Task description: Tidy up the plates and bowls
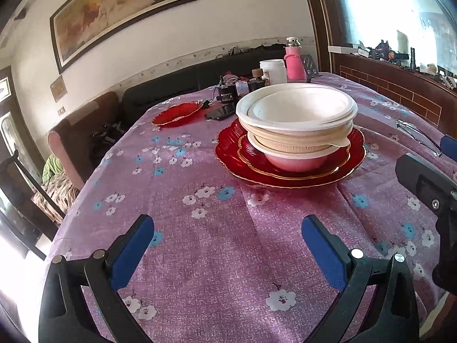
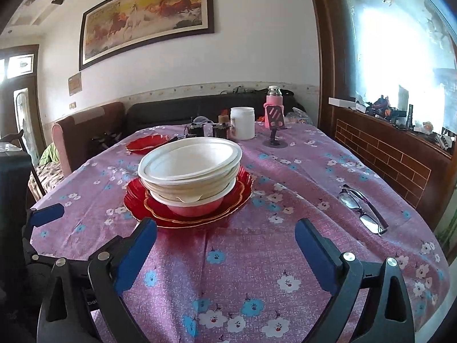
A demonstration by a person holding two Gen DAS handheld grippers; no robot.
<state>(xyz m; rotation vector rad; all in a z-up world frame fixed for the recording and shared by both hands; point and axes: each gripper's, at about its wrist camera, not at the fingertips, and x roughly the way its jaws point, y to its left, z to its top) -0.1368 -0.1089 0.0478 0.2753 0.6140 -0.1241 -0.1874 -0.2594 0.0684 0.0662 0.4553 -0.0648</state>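
Nesting white bowls (image 1: 297,114) atop red plates (image 1: 291,168)

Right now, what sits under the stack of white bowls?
The stack of white bowls rests on a small gold-rimmed red glass plate, which lies on a larger red glass plate. The bowls cover both plates' centres and the purple floral tablecloth beneath them.
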